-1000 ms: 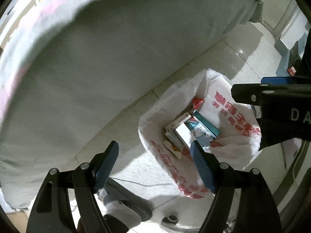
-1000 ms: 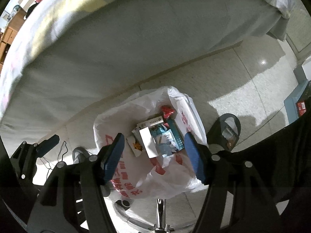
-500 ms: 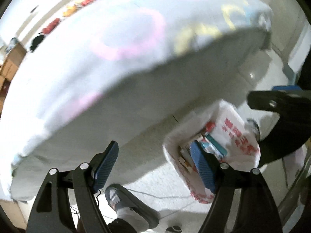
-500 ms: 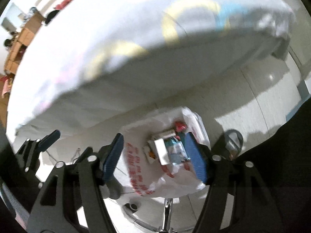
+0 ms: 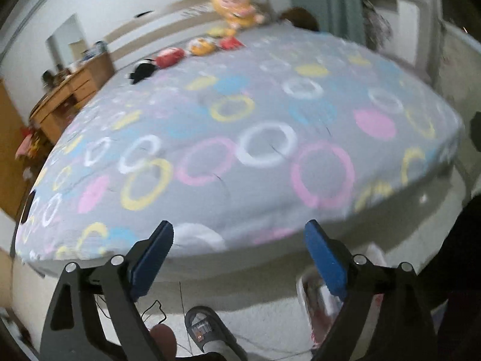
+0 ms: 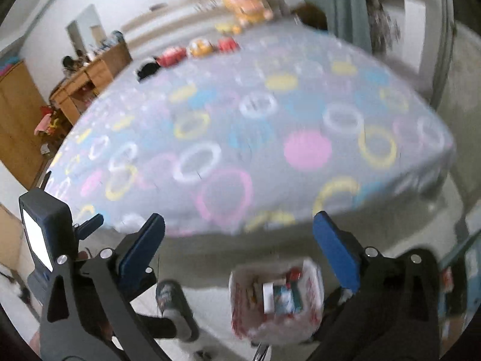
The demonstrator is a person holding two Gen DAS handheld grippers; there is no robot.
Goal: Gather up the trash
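A white plastic trash bag [image 6: 275, 303] with red print stands open on the floor by the bed, holding cartons and wrappers [image 6: 278, 296]. In the left wrist view only its edge [image 5: 315, 300] shows at the lower right. My left gripper [image 5: 237, 258] is open and empty, raised level with the bed's edge. My right gripper [image 6: 239, 249] is open and empty, above and behind the bag. The left gripper [image 6: 48, 240] also shows at the left of the right wrist view.
A bed [image 5: 240, 138] with a grey sheet of coloured rings fills both views, with plush toys [image 5: 234, 6] at its far end. A wooden dresser [image 5: 69, 90] stands at the left. A slippered foot [image 5: 204, 331] is on the pale tiled floor [image 6: 210, 264].
Both grippers have lifted and tilted up from over the bag, so the bed top now fills the views. The bag has dropped to the bottom of the frames. Both stay open.
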